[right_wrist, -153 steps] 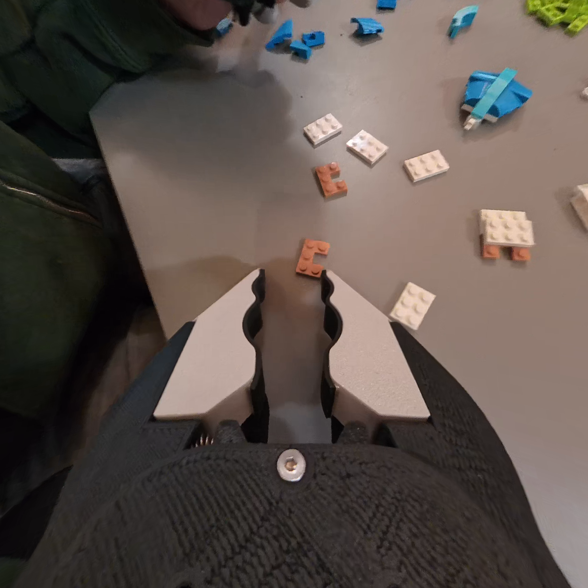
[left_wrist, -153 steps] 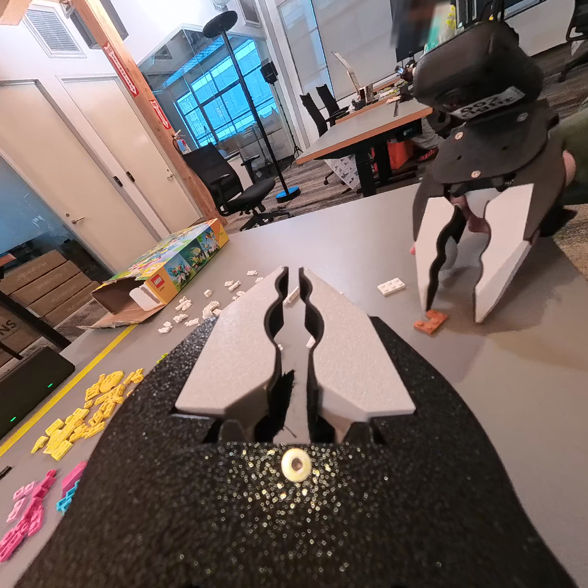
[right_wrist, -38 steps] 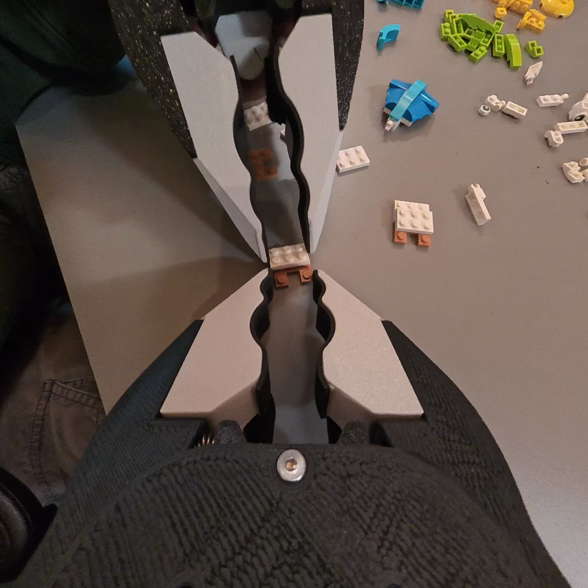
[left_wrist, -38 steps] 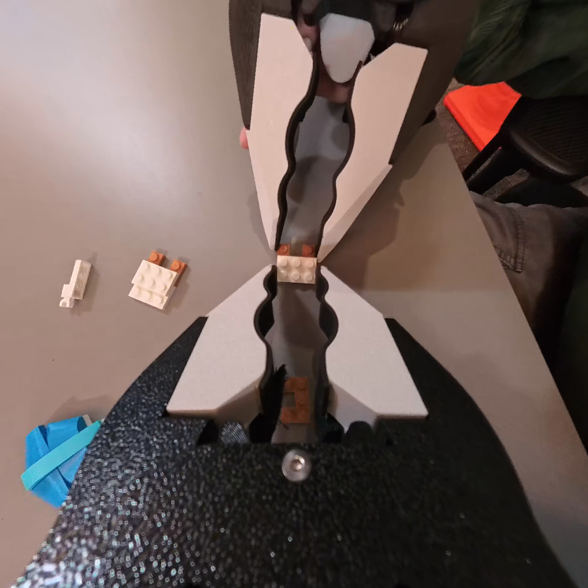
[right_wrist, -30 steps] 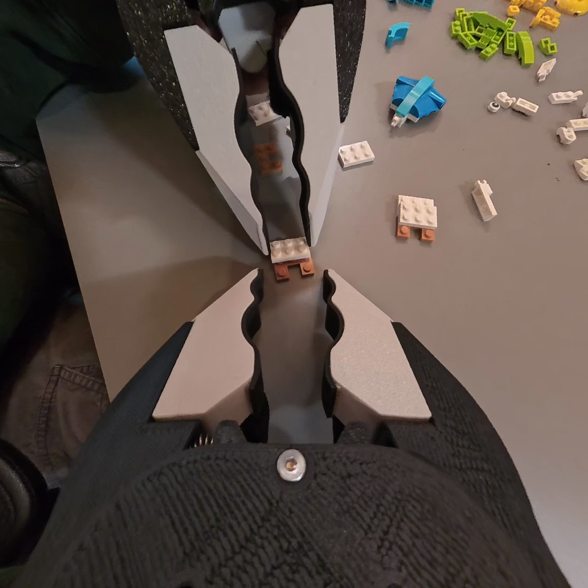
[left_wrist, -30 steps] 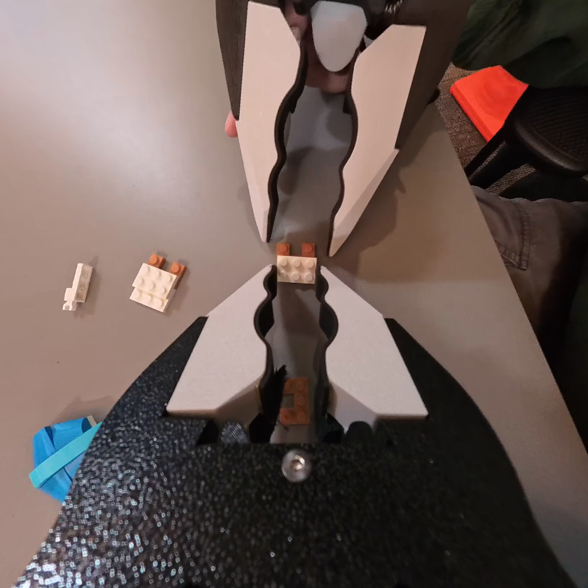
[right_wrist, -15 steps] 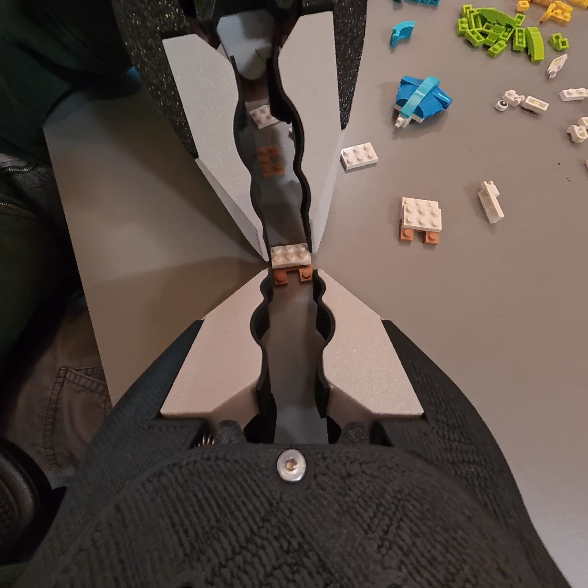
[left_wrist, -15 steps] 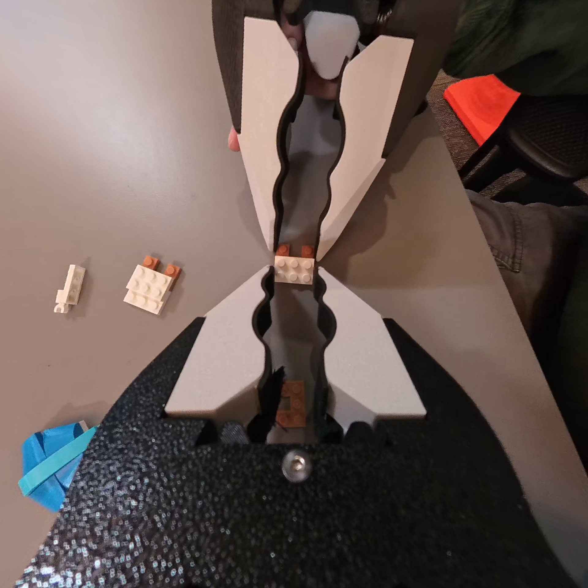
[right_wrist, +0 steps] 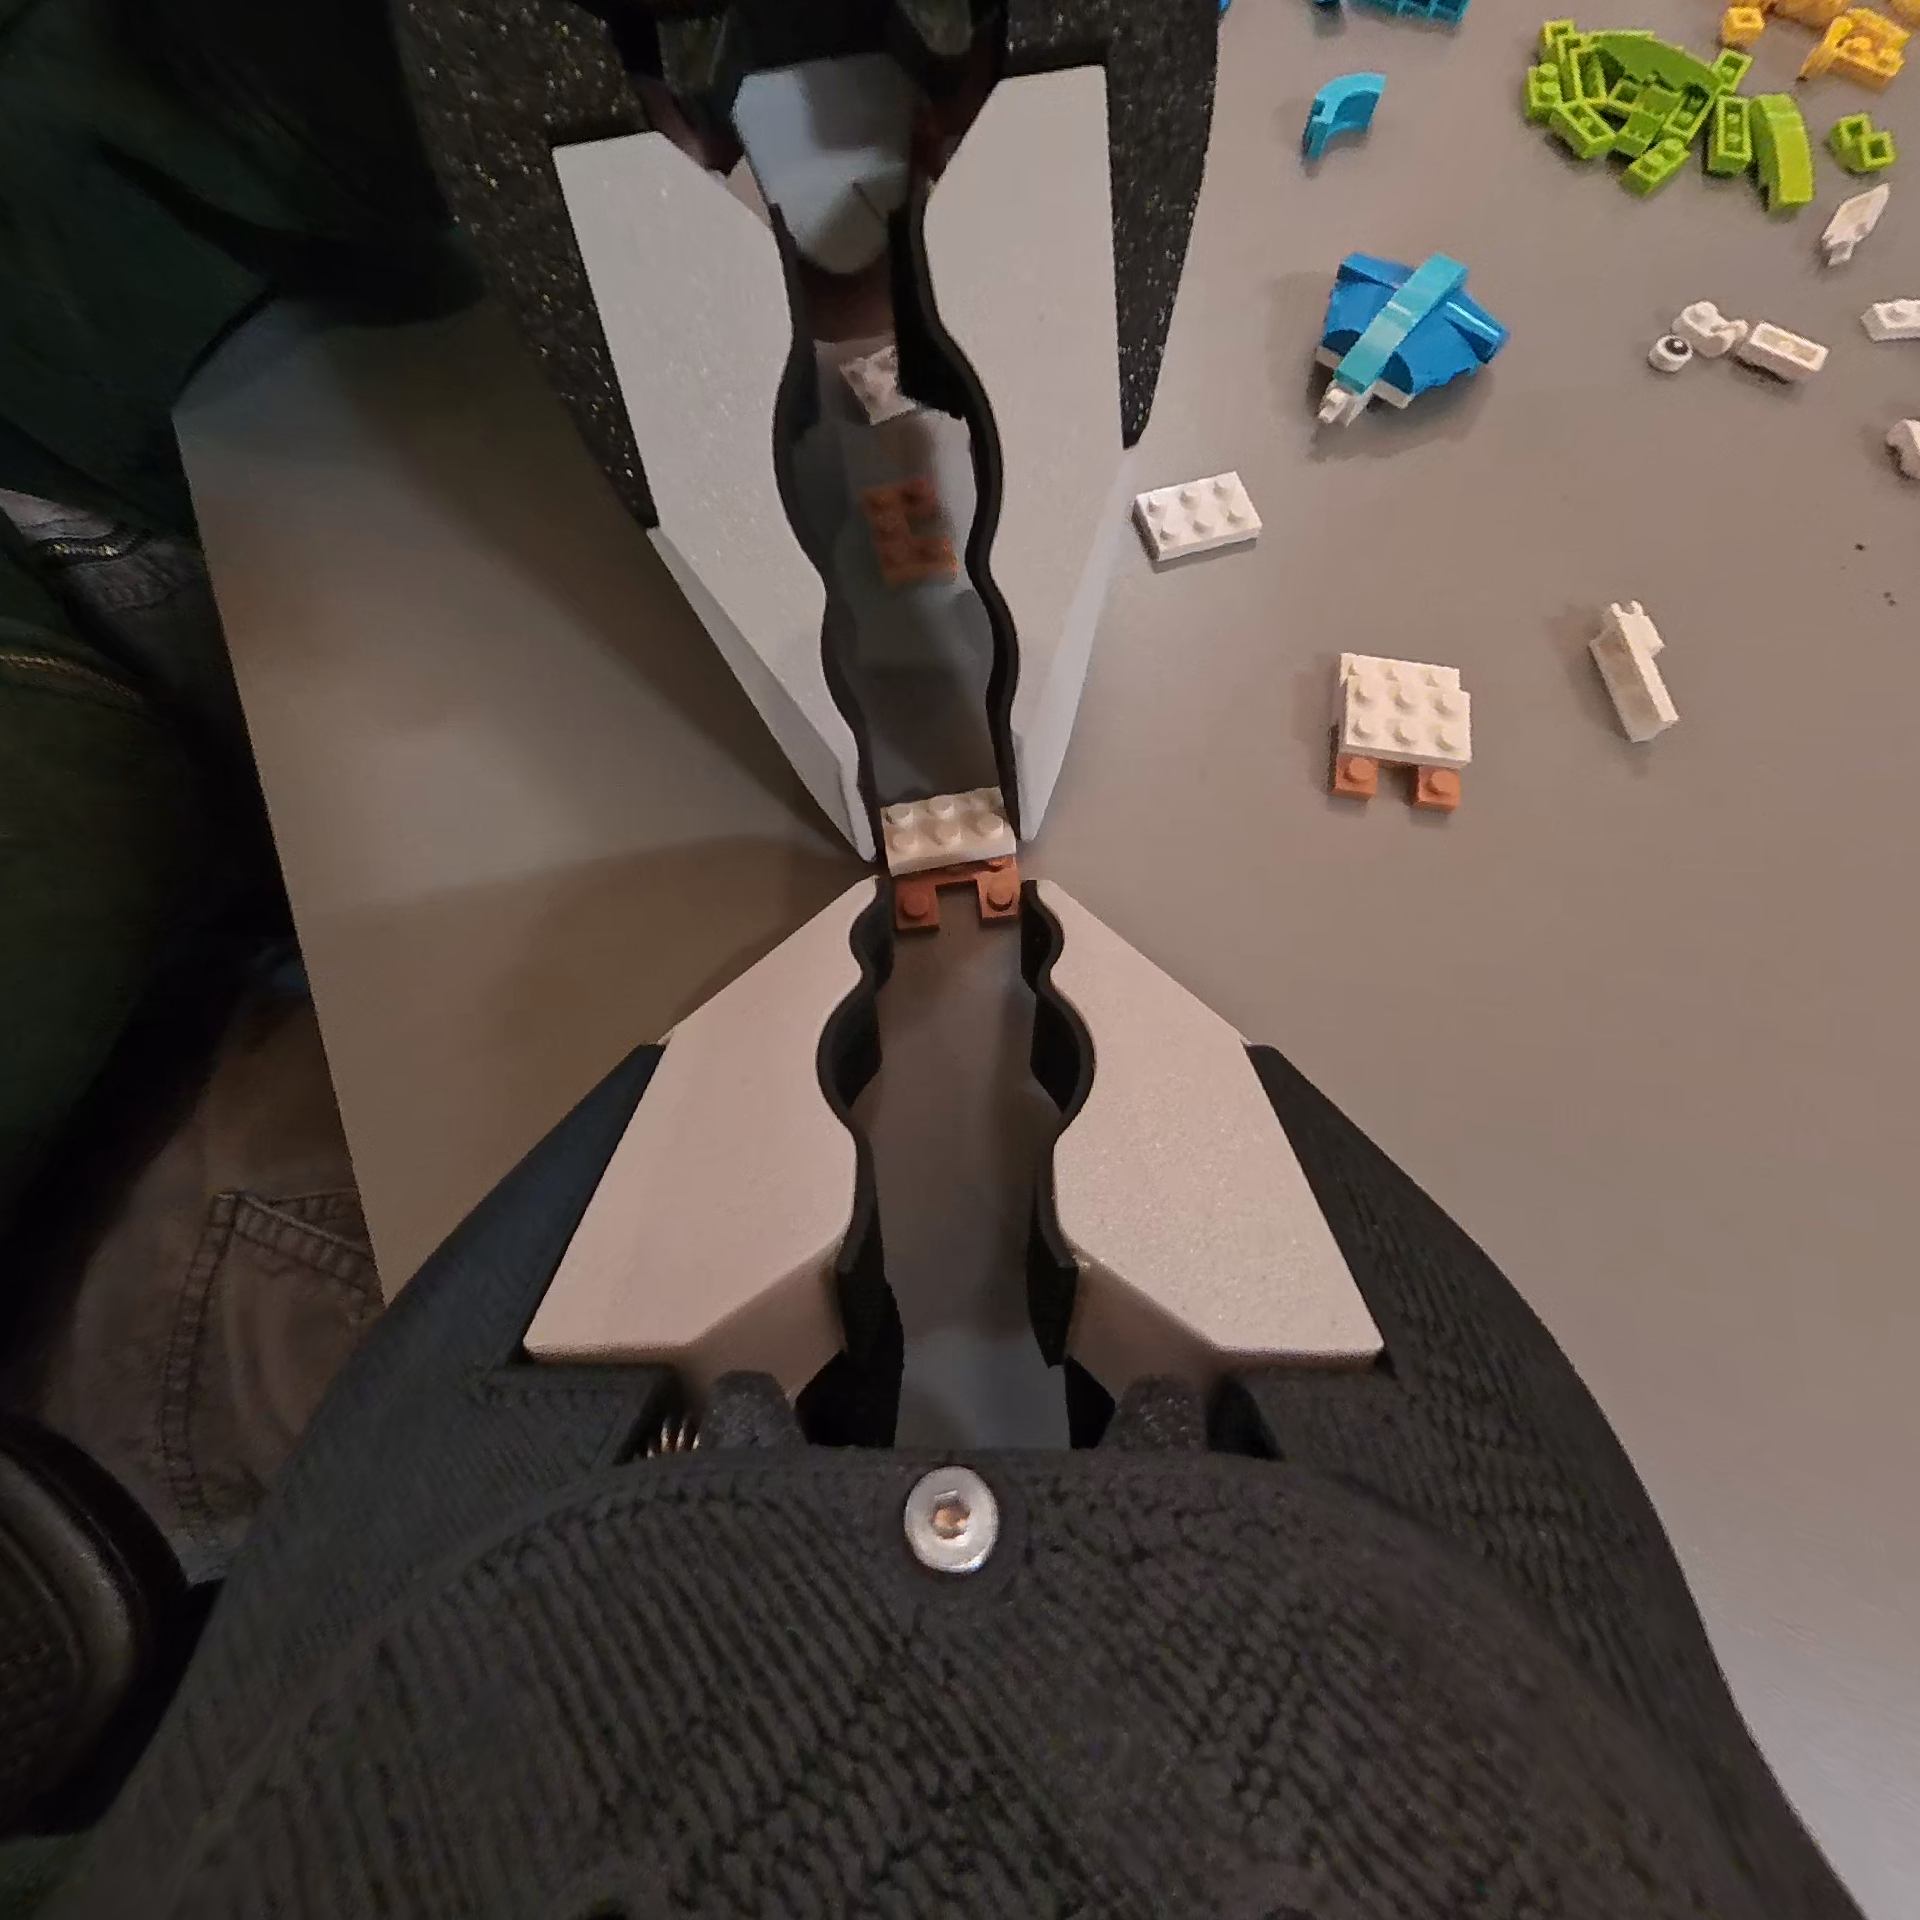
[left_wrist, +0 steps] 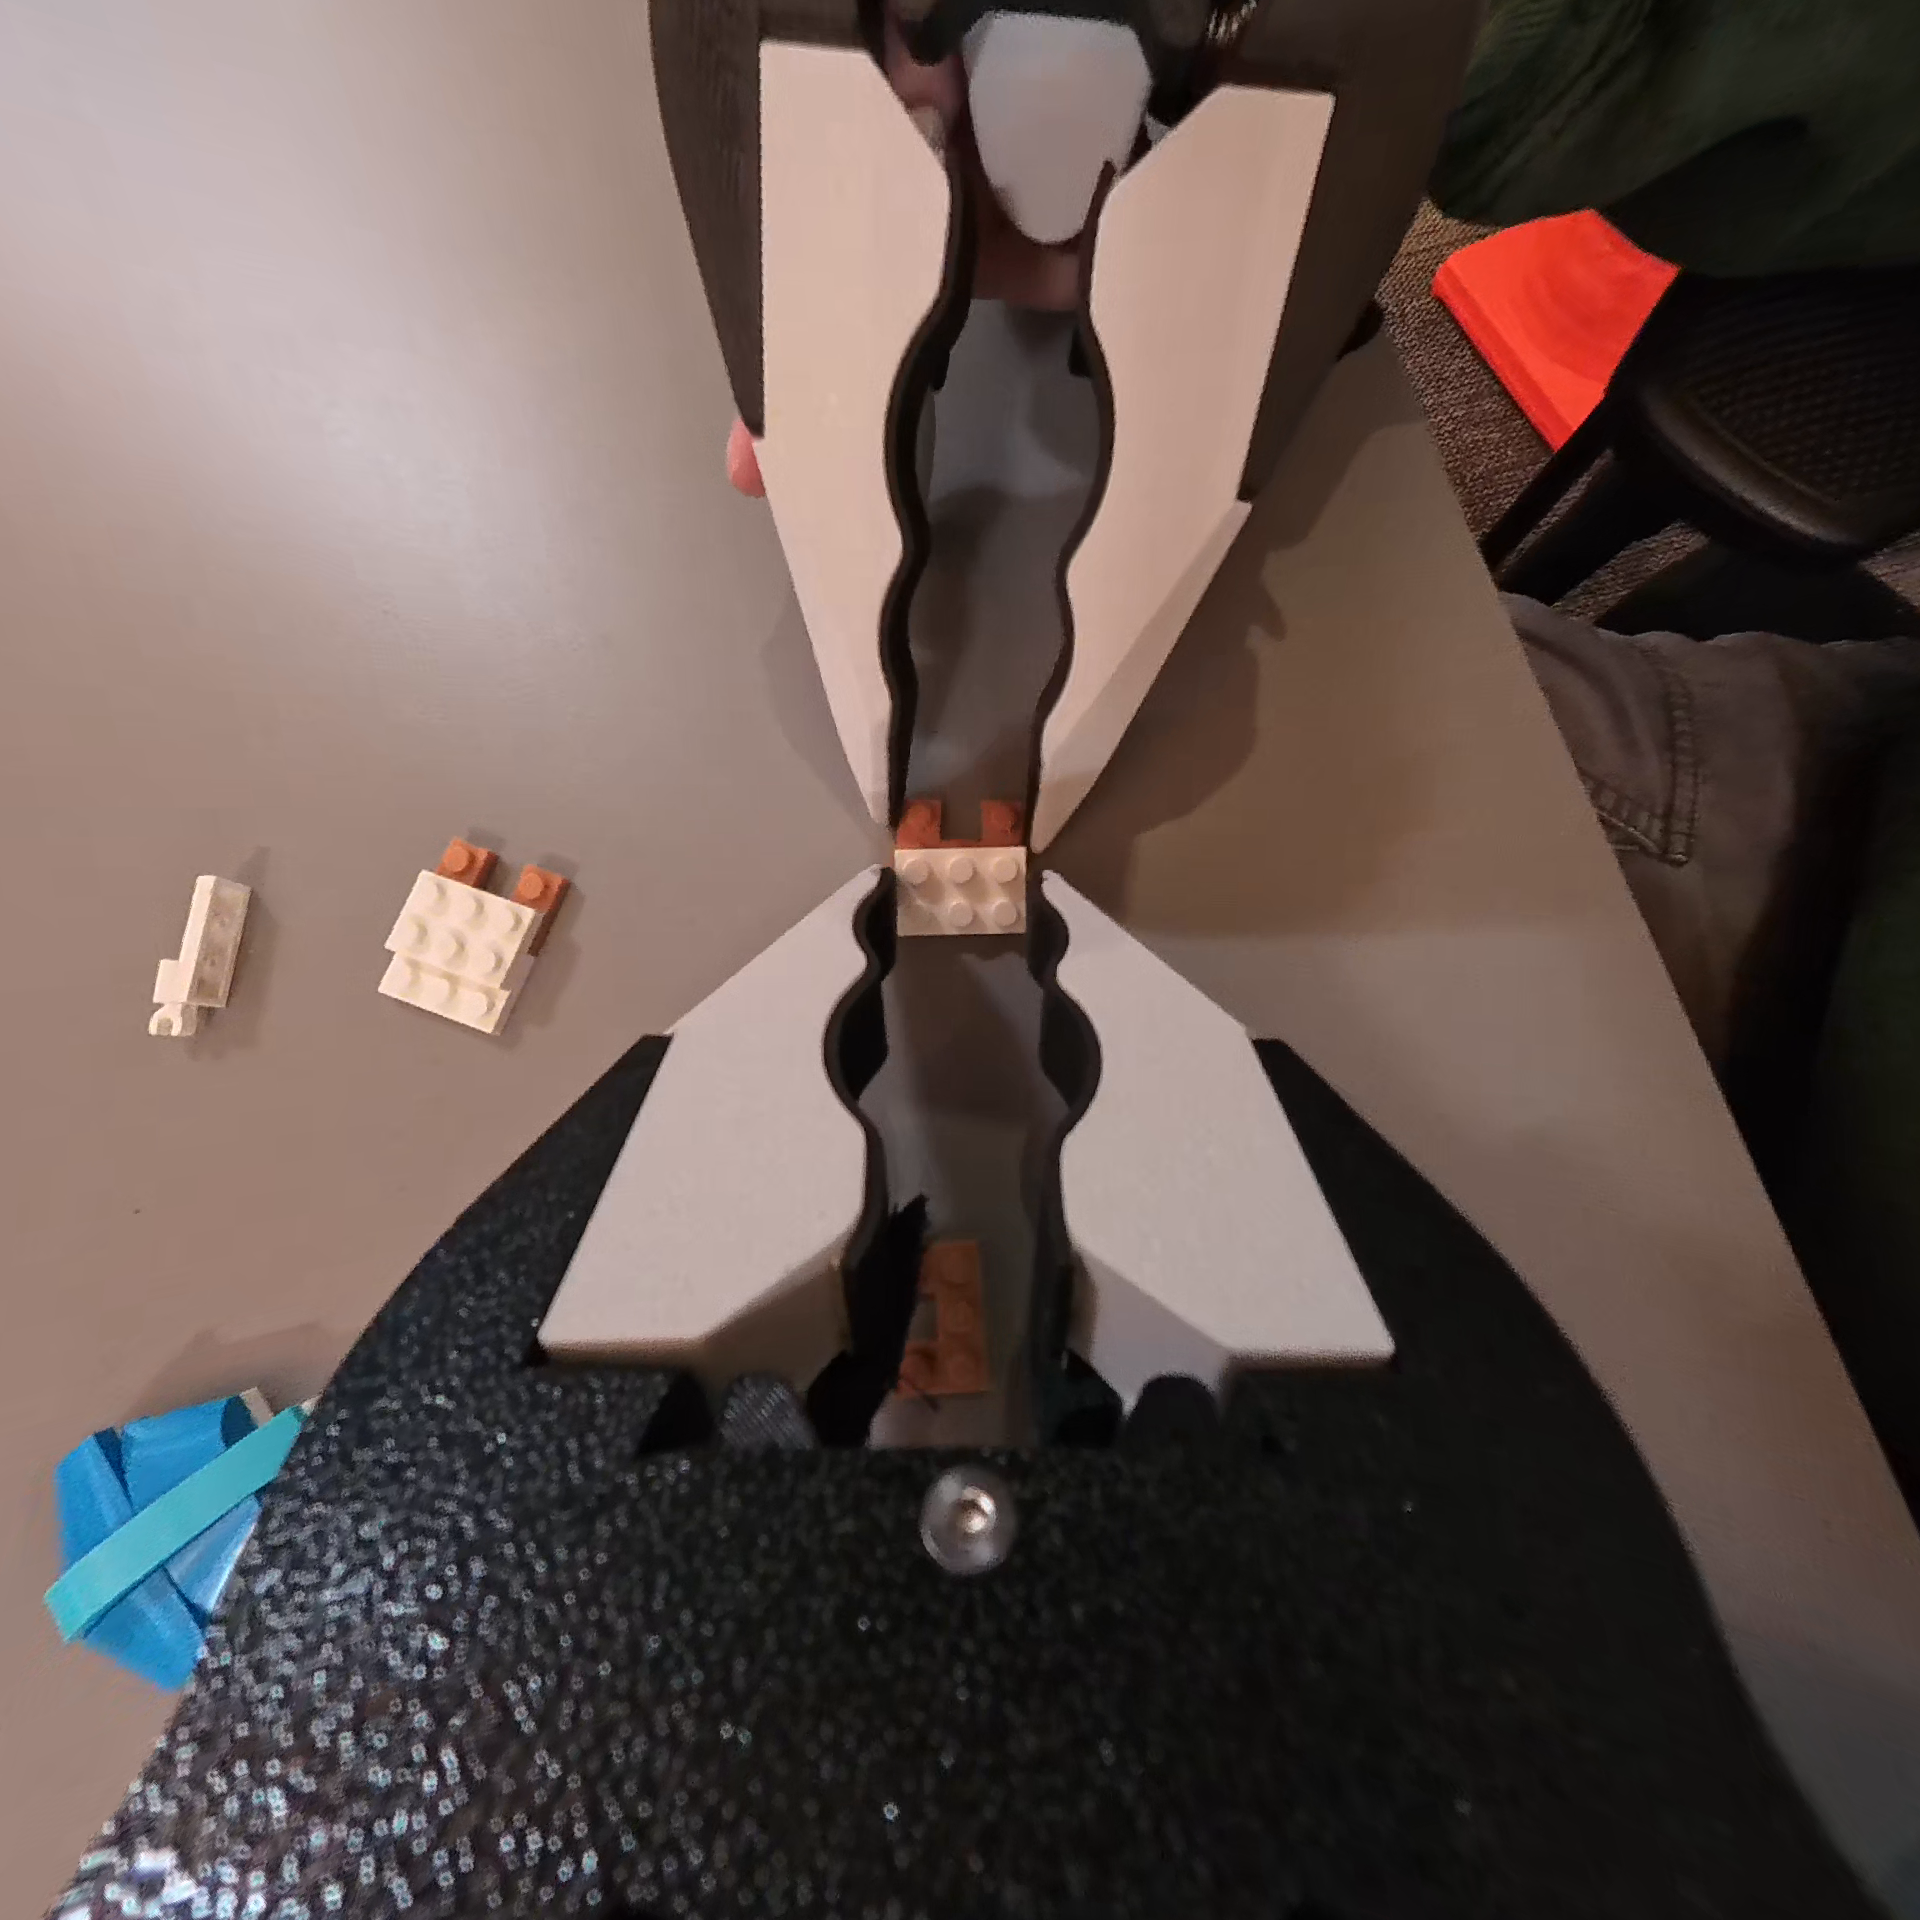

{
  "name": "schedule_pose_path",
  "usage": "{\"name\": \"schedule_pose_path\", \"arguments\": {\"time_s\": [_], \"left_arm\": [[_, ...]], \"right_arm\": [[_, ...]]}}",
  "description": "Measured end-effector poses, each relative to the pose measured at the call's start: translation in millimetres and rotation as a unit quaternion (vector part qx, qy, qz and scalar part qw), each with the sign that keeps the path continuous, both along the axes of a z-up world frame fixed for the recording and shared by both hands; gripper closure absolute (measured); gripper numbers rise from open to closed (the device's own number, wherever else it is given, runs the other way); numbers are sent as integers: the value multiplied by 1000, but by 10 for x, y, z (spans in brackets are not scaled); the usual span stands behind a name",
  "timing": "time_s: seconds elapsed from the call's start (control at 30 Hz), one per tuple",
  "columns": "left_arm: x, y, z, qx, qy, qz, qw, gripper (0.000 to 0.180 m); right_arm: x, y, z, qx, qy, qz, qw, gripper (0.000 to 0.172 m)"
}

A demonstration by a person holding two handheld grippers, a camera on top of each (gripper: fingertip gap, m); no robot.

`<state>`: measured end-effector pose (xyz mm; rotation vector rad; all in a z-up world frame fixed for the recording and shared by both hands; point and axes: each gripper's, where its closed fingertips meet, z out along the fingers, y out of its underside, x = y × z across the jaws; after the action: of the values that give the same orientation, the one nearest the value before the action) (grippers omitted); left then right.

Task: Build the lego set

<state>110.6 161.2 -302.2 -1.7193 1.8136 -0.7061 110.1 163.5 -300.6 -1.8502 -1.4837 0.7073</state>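
Left gripper: my left gripper (left_wrist: pixel 961 899) is closed on a small white studded plastic plate (left_wrist: pixel 961 891); both pads press on its short sides.
Right gripper: my right gripper (right_wrist: pixel 954 902) is closed on a small orange-brown notched plastic plate (right_wrist: pixel 954 900), one pad on each of its sides.
Joined pieces: the white plate overlaps the orange-brown one, and the two grippers meet tip to tip above the grey table top (right_wrist: pixel 1351 1039), near its edge.
Under my left gripper: another orange-brown notched plate (left_wrist: pixel 951 1320) lies on the table, seen between my left fingers (left_wrist: pixel 727 1164).
Near, on the table: a finished white and orange-brown block assembly (right_wrist: pixel 1401 725), a narrow white piece (right_wrist: pixel 1633 670) beside it, and a loose white studded plate (right_wrist: pixel 1197 516).
Farther: a blue model with a light blue strip (right_wrist: pixel 1403 327), then a heap of lime green bricks (right_wrist: pixel 1673 104).
Table side: dark trousers (left_wrist: pixel 1714 748) of a person, and an orange-red flat object (left_wrist: pixel 1548 301) on the floor.
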Motion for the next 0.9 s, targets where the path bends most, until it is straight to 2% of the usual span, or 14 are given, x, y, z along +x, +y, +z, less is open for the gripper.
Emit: {"name": "schedule_pose_path", "arguments": {"time_s": [0.03,0.33,0.57,0.63,0.77,0.9], "left_arm": [[0,-2,2,1,0,0,1000,158],[-1,-70,-4,-18,3,-9,1000,155],[-69,-92,36,-7,-9,-2,1000,134],[-140,-132,54,20,-20,-8,1000,131],[-209,-175,75,119,-39,-34,992,132],[-151,-172,103,215,-50,-56,974,143]], "right_arm": [[-6,-10,0,0,0,3,1000,148],[-50,-63,-1,-2,1,16,1000,147],[-52,-62,3,-13,5,12,1000,148],[-50,-57,7,-21,8,8,1000,148],[-48,-48,10,-30,11,2,999,148],[-44,-39,12,-34,13,-1,999,148]]}}
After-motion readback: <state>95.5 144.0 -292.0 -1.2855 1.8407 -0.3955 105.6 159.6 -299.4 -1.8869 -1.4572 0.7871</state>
